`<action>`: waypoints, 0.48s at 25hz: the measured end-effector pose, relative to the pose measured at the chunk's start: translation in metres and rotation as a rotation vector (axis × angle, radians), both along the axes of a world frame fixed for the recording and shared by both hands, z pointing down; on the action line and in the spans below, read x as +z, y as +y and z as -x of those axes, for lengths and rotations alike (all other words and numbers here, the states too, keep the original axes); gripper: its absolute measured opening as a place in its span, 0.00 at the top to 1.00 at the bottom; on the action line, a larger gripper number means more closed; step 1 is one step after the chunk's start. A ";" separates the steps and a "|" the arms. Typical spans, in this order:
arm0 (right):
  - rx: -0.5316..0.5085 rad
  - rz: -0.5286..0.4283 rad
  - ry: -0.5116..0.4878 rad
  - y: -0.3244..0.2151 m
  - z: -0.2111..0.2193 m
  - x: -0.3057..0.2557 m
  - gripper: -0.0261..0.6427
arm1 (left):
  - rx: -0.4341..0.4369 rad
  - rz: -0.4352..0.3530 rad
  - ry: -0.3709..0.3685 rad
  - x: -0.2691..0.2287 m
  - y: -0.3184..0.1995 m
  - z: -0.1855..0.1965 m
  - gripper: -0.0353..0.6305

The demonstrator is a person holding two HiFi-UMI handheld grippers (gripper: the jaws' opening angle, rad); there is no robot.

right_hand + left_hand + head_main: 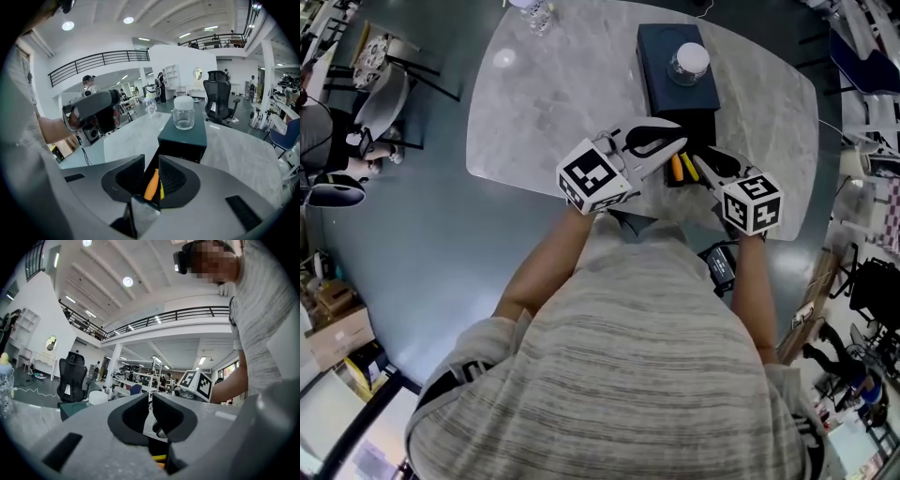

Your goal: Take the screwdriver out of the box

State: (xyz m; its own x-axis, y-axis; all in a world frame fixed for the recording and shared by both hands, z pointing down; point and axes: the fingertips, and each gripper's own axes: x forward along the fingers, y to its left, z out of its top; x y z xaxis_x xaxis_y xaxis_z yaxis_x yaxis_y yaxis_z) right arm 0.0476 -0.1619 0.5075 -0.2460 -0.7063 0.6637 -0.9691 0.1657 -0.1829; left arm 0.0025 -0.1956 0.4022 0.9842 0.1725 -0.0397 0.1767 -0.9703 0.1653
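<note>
R gripper (151, 164): jaws a narrow slit apart, clamping nothing. It tilts down over the open end of the box (185, 136). Orange-handled screwdriver (151, 184) lines up in the slit, lying inside the box beside a yellow handle (162, 190). L gripper (151, 401): jaws likewise nearly together, empty, held level near the box opening. Jar (183, 112) stands on the box lid; box sits on marble table (553, 103). Step: approach, tool not yet gripped. Next, prob.: widen R jaws, then lower them astride the orange handle w/o snagging the yellow one or the box wall.
</note>
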 end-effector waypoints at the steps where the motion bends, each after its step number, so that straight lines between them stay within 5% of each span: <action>1: -0.002 0.021 0.000 -0.001 0.000 0.006 0.85 | -0.005 0.006 -0.003 0.003 -0.001 -0.001 0.89; 12: -0.027 0.340 0.018 0.011 -0.003 0.078 0.83 | -0.054 0.065 -0.006 0.022 -0.016 -0.003 0.89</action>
State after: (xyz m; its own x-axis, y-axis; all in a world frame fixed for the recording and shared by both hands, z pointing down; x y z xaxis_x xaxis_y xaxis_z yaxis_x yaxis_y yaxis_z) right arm 0.0505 -0.1511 0.5855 -0.2476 -0.4370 0.8647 -0.9688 0.1236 -0.2149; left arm 0.0052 -0.2114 0.4239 0.9923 0.1165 -0.0428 0.1233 -0.9655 0.2295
